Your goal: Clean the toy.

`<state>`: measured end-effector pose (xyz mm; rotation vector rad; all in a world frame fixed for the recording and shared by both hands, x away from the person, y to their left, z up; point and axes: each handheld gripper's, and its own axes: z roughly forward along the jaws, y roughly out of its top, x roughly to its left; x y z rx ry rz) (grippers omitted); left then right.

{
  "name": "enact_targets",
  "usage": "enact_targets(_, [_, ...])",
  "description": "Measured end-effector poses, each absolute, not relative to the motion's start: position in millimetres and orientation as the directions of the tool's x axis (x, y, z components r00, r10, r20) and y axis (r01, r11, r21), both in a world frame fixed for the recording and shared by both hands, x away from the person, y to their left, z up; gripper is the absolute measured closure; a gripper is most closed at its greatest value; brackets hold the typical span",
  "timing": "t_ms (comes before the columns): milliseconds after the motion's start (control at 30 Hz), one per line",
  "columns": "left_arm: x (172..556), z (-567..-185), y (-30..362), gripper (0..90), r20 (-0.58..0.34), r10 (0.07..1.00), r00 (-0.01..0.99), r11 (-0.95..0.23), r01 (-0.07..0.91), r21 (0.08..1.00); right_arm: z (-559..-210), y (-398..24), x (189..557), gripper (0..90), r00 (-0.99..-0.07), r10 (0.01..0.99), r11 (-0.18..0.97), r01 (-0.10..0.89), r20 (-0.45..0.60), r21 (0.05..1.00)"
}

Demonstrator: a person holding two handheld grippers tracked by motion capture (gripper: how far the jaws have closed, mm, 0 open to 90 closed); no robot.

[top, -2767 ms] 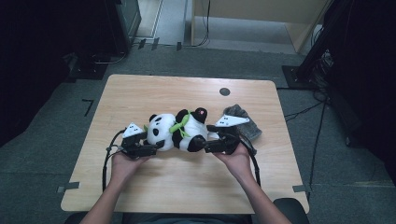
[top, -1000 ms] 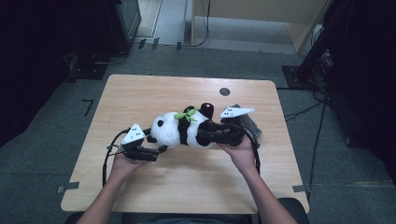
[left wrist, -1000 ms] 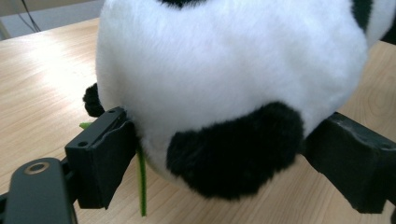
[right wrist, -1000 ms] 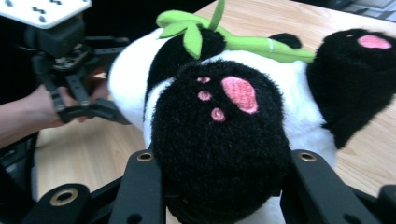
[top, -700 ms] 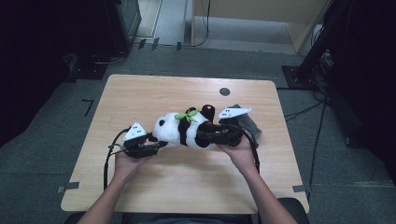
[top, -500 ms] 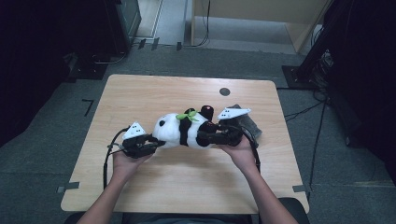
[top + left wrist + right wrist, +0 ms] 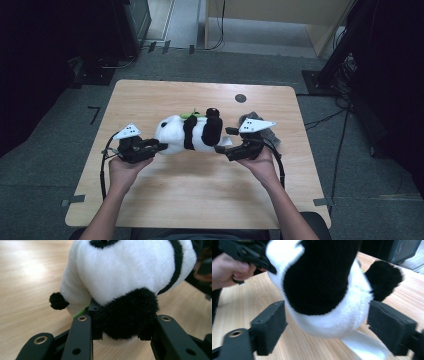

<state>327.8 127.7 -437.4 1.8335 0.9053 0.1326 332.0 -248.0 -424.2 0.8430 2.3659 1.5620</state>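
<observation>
A black-and-white panda plush [image 7: 192, 132] lies on its side across the middle of the wooden table [image 7: 200, 200]. My left gripper [image 7: 155, 146] has just been closing and is shut on a black furry part of the panda [image 7: 125, 315], with the pads pressing into it from both sides. A strip of green peeks out behind the left jaw. My right gripper [image 7: 225, 143] has just been opening. In the right gripper view its jaws stand wide apart [image 7: 327, 325] around the panda's black-and-white rear end [image 7: 322, 290], and the pads [image 7: 270, 325] stay clear of the fur.
A crumpled dark grey thing [image 7: 272, 134] lies behind the right gripper. A round black spot [image 7: 240, 98] marks the table's far side. Black stands and cables surround the table on the grey floor. Bare wood stretches in front of both hands.
The right gripper, shut on the panda a second ago, has opened and let go. The left gripper has shut on the panda's black part, and the plush has shifted a little left.
</observation>
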Motion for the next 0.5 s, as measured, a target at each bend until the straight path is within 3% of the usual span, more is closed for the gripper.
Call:
enact_targets(67, [327, -434, 126, 64.7, -0.335, 0.611, 0.717, -0.168, 0.531, 0.831, -428, -241, 332, 12.0, -0.83, 0.544, 0.307, 0.333, 0.123, 0.892])
enact_targets(133, [326, -433, 123, 64.5, -0.356, 0.591, 0.724, -0.172, 0.545, 0.821, -431, -233, 331, 1.8, -0.852, 0.509, 0.309, 0.312, 0.121, 0.898])
enact_targets(200, [325, -432, 121, 64.4, -0.372, 0.576, 0.728, -0.179, 0.557, 0.811, -436, -225, 329, 0.9, -0.838, 0.542, 0.352, 0.289, 0.057, 0.89])
enact_targets(300, [324, -433, 118, 64.1, -0.371, 0.586, 0.72, -0.187, 0.566, 0.803, -444, -218, 327, 13.7, -0.803, 0.596, 0.399, 0.269, -0.024, 0.877])
enact_targets(367, [325, -434, 117, 62.0, -0.369, 0.603, 0.707, -0.188, 0.576, 0.796, -447, -219, 327, 27.0, -0.788, 0.616, 0.366, 0.299, 0.012, 0.882])
enact_targets(433, [324, -436, 115, 53.8, -0.328, 0.631, 0.703, -0.193, 0.552, 0.811, -446, -220, 330, 37.3, -0.783, 0.619, 0.349, 0.34, 0.057, 0.873])
enact_targets(500, [324, -438, 111, 46.1, -0.279, 0.65, 0.707, -0.214, 0.522, 0.826, -446, -220, 332, 41.5, -0.775, 0.626, 0.346, 0.379, 0.09, 0.858])
